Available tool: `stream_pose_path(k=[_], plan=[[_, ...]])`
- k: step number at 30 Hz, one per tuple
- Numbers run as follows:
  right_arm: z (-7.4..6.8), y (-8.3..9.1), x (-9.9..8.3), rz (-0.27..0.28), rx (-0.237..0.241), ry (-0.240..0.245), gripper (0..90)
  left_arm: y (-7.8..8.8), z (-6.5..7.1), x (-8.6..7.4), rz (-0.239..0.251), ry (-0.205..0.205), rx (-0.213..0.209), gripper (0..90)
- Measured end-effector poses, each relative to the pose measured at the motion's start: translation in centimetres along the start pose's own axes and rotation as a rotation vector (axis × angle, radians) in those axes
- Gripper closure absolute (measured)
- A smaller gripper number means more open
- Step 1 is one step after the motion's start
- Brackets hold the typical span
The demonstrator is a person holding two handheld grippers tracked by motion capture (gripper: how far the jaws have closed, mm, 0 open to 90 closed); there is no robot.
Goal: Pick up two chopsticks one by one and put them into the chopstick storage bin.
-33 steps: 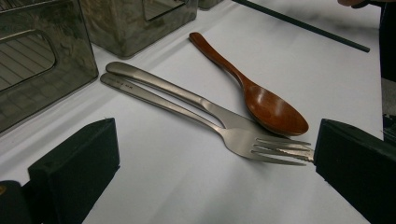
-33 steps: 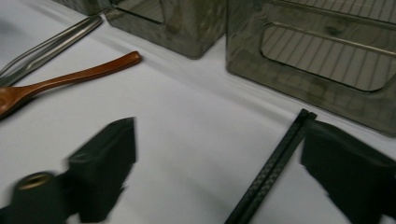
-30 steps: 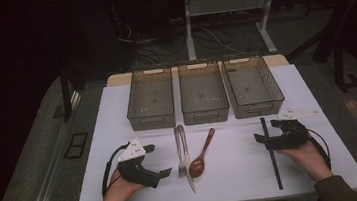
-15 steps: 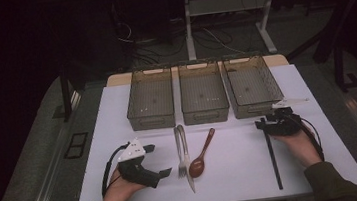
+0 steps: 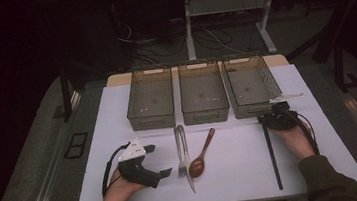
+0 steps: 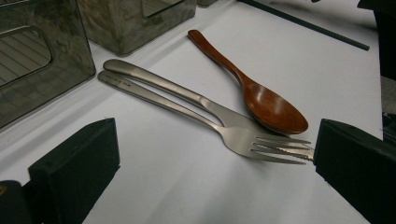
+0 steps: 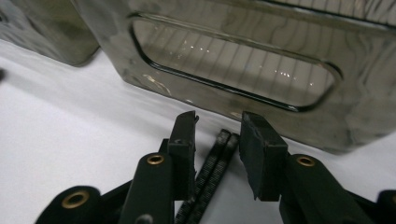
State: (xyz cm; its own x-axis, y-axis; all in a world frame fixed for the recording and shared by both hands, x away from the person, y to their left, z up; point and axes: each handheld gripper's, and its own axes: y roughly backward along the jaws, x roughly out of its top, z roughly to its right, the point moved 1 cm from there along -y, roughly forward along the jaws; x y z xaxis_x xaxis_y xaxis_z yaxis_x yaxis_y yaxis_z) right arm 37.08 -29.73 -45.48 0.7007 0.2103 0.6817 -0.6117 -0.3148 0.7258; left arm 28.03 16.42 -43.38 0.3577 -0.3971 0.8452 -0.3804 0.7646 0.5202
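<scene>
A pair of black chopsticks (image 5: 274, 161) lies lengthwise on the white table, its far end at the front wall of the right bin (image 5: 253, 85). My right gripper (image 5: 267, 119) is lowered over that far end. In the right gripper view the chopsticks (image 7: 212, 170) lie between the jaws, which have just been closing; a sliver of gap still shows on the left side, so my right gripper (image 7: 217, 135) is open. My left gripper (image 5: 158, 160) rests wide open, facing a steel fork (image 6: 187, 112), a knife (image 6: 154, 81) and a wooden spoon (image 6: 275, 109).
Three clear smoky bins stand in a row at the back: left (image 5: 149, 98), middle (image 5: 203, 93) and right. The fork (image 5: 180, 153), knife (image 5: 189, 172) and spoon (image 5: 200, 159) lie mid-table. The right bin's wall (image 7: 233, 60) rises just beyond my right jaws.
My right gripper moved forward along the chopsticks to their far end by the right bin and its jaws narrowed around them. The left gripper stayed put.
</scene>
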Motion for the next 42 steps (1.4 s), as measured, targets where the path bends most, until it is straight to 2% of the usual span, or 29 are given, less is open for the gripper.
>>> stream_pose_path(k=[4, 13, 23, 32, 42], plan=[[0.3, 0.0, -0.1, -0.007, -0.003, -0.018, 68.3, 0.0, -0.1, 0.0, -0.001, -0.001, 0.001, 0.0], [0.0, -0.2, -0.1, -0.016, -0.008, -0.018, 71.5, 0.0, 0.0, 0.0, -0.003, -0.003, 0.001, 0.0], [-0.7, -0.4, 0.0, -0.012, 0.012, 0.010, 72.7, -0.1, 0.1, 0.0, -0.002, -0.002, -0.007, 0.0], [-2.3, -1.1, 0.5, -0.017, 0.040, 0.054, 73.2, -0.1, 0.1, 0.0, -0.004, -0.007, -0.010, 0.0], [-4.8, -2.0, 1.2, -0.022, 0.091, 0.113, 73.7, -0.1, 0.1, 0.0, -0.004, -0.008, -0.013, 0.0]])
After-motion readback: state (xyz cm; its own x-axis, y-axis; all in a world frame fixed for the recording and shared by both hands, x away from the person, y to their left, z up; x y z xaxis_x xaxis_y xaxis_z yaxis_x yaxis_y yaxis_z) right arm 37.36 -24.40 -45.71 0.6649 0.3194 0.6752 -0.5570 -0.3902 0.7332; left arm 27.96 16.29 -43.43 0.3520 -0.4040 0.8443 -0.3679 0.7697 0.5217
